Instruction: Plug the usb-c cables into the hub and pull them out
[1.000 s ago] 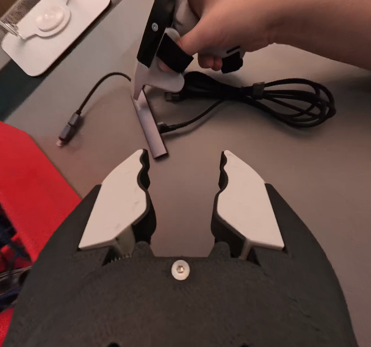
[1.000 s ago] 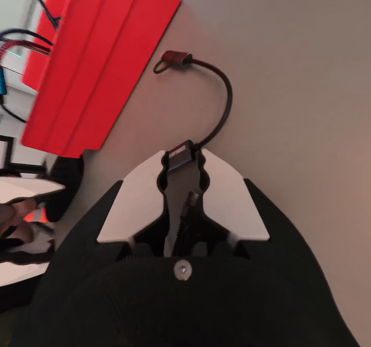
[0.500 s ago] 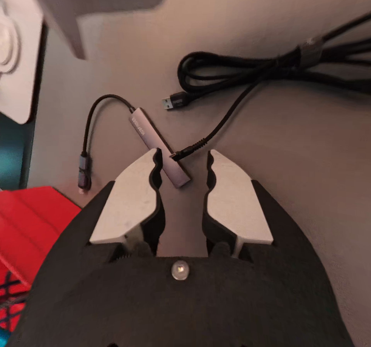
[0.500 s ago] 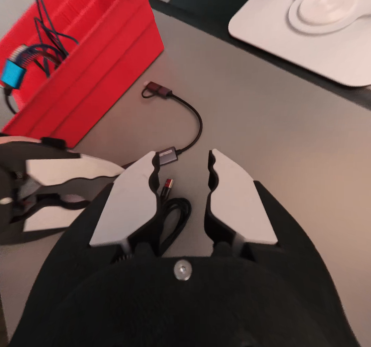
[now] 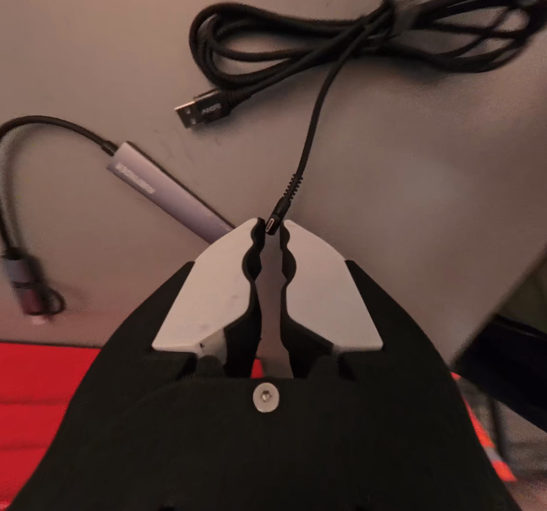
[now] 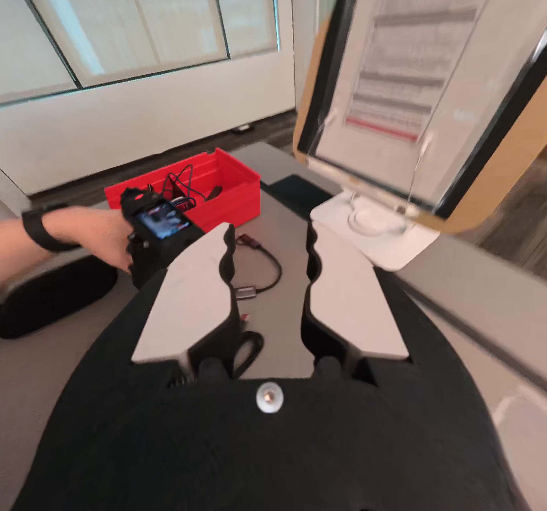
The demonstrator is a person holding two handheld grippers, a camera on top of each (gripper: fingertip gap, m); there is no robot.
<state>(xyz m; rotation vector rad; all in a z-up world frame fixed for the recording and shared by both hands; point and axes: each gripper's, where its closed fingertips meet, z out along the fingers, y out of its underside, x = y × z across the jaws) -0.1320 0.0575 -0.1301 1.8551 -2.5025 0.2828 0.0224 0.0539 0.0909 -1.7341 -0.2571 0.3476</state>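
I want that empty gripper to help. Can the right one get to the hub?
Probably yes. The right gripper is open and empty, and the hub lies just beyond its fingertips with nothing between.

red bin (image 6: 225, 201), white stand base (image 6: 393, 248), window (image 6: 133, 17)

Bare table (image 5: 414, 186) right of hub (image 5: 165, 192); coiled cable (image 5: 296, 47) behind; red bin (image 6: 231, 198) beyond
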